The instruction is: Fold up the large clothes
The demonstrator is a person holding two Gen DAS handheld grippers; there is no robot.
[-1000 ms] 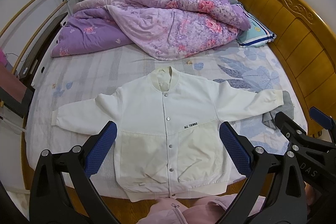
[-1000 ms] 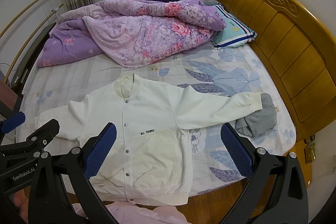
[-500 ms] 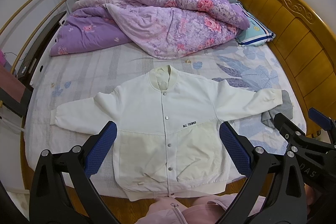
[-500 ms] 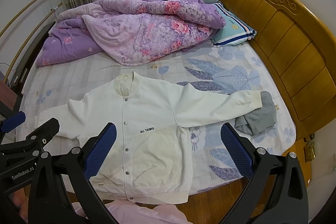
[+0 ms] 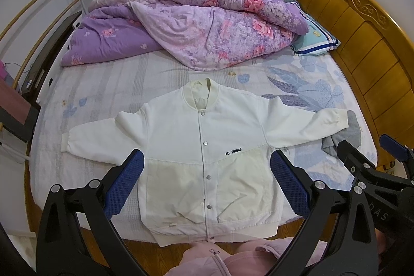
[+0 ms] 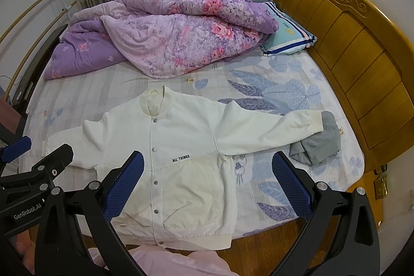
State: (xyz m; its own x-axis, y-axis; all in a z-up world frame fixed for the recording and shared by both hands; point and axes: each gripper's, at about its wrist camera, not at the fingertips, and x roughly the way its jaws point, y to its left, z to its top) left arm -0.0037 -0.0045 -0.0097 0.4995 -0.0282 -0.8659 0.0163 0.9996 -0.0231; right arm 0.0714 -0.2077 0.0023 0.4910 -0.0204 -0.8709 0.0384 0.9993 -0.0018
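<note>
Left wrist: my left gripper (image 5: 205, 181) hangs above the jacket (image 5: 204, 154), jaws spread, empty. Jacket flat on the bed (image 5: 103, 84), front up, 2 sleeves out, hem at the near edge. Risk, I judge: a tug slides it floorward.

Right wrist: my right gripper (image 6: 207, 181), jaws spread, empty. Right cuff overlaps a grey cloth (image 6: 319, 144); risk of pinching both.

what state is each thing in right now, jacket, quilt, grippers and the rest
white jacket: spread flat, front up, snapped shut, both sleeves out, unfolded
left gripper: fingers open, above the jacket, holding nothing
right gripper: fingers open, holding nothing
purple quilt: bunched in a heap at the far side of the bed
grey garment: crumpled by the jacket's cuff near the headboard
striped pillow: partly under the quilt
</note>
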